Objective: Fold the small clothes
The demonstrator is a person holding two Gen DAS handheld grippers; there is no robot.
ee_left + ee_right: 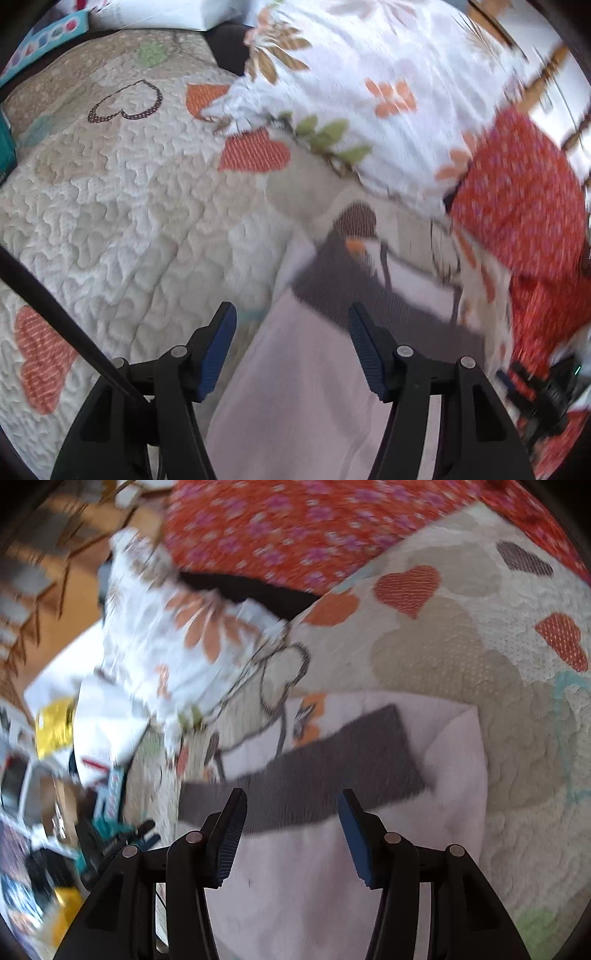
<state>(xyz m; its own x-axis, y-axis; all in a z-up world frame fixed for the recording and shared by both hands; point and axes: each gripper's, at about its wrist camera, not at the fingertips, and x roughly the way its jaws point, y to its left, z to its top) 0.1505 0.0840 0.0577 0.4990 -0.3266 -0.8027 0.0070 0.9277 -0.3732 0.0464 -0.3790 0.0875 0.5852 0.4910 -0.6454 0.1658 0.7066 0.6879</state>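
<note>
A small pale pink garment (295, 387) with a dark grey band (351, 291) lies flat on a quilted bedspread (129, 221). It also shows in the right wrist view (295, 878), with its grey band (314, 775) and an orange print near the far edge. My left gripper (291, 314) is open and empty, just above the garment's left part. My right gripper (291, 801) is open and empty, above the garment near the grey band. The right gripper's body shows in the left wrist view (535, 391) at the lower right.
A white floral pillow (351, 92) and a red flowered cloth (524, 206) lie beyond the garment. The quilt carries orange heart patches. A teal box (48, 33) sits at the far left. Clutter and a floor area (55, 738) lie off the bed's left side.
</note>
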